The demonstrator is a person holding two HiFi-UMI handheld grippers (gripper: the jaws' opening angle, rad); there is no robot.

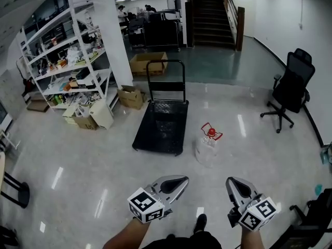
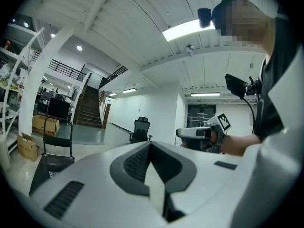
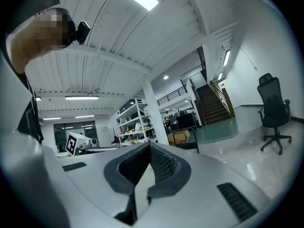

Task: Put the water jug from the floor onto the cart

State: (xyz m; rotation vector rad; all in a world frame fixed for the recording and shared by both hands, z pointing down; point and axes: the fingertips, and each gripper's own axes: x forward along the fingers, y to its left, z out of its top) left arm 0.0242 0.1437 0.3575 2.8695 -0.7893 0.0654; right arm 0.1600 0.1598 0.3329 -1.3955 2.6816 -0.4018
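On the floor right beside the cart [image 1: 162, 119], the water jug [image 1: 208, 145] sits ahead of the left gripper [image 1: 176, 183] and right gripper [image 1: 236, 187], jaws together and empty, presumably because it's out of reach.

White left hand-held gripper [image 1: 185, 179] and right hand-held gripper [image 1: 229, 180], dark-grey inside (black-and-white marker cubes [image 1: 146, 205]).

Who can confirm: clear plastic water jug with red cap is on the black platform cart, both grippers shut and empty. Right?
Wrong on the jug's place. The head view shows the clear plastic water jug with red cap standing on the floor beside the black platform cart, not on it. The left gripper and right gripper are shut and empty, as stated.
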